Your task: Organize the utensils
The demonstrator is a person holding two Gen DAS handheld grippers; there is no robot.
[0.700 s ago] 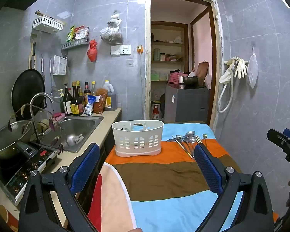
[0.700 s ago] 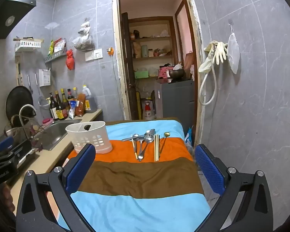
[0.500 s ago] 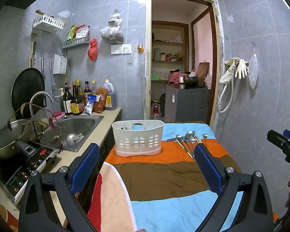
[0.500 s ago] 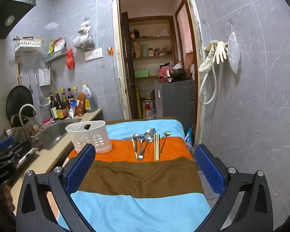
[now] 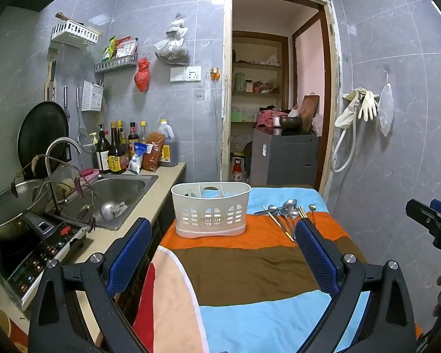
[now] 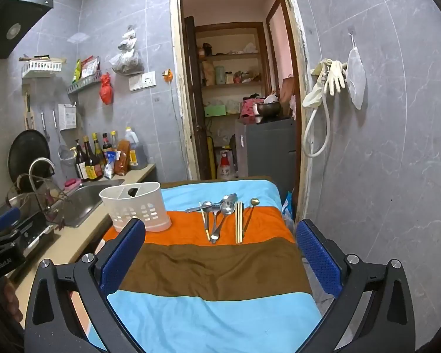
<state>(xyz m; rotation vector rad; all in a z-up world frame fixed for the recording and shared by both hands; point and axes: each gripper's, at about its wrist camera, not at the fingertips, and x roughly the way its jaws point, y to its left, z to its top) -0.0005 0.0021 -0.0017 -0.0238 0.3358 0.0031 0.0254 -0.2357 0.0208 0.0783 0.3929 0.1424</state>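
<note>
White plastic is sitting at the centre of things — the slotted basket (image 5: 211, 212) is standing on the orange stripe of the striped cloth (image 6: 214, 267) that covers the worktop, toward its far left edge next to the sink (image 5: 114, 194), and as far as its open top is showing, nothing is standing up in it. The utensils (image 6: 223, 216) — spoons, a pair of chopsticks (image 6: 239, 220) and a small gold-coloured spoon (image 6: 251, 211) — are lying in a loose row on that same orange stripe, toward the far right edge, apart from the basket.

And what is changing? Next to nothing. Against the views of a moment ago both cameras are showing the same layout, with the basket and the cutlery sitting exactly where they were. The left claw (image 5: 220, 253) is hanging over the near end of the cloth with its blue pads wide apart, gripping nothing; the right claw (image 6: 220, 250) is doing the same, spread wide and empty, lined up roughly with the cutlery ahead of it.

So the sorting is not starting yet — every piece is still waiting on the cloth. My read is that the right claw is the one better placed to go forward for a first pick.
</note>
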